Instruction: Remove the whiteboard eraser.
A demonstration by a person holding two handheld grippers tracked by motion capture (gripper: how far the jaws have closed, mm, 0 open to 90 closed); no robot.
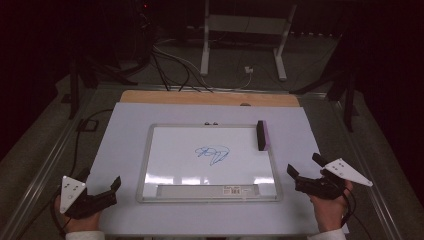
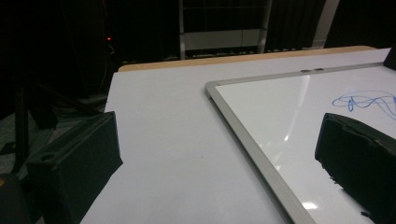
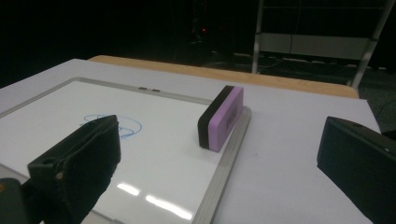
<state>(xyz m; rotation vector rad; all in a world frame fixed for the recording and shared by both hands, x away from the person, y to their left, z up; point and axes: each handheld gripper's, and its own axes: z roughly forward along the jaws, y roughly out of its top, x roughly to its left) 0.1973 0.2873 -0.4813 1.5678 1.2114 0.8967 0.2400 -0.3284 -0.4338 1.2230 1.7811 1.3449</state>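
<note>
While both grippers' jaws stand spread and empty, a whiteboard (image 1: 160, 150) lies on the paper-covered table (image 1: 120, 130) in a dark room.

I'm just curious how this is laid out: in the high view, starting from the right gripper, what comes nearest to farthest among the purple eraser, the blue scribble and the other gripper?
From the right gripper:
1. Purple eraser, on the whiteboard's right edge, up and left of it.
2. Blue scribble, at mid-board, farther left.
3. Left gripper, across the table at its near left corner.
</note>
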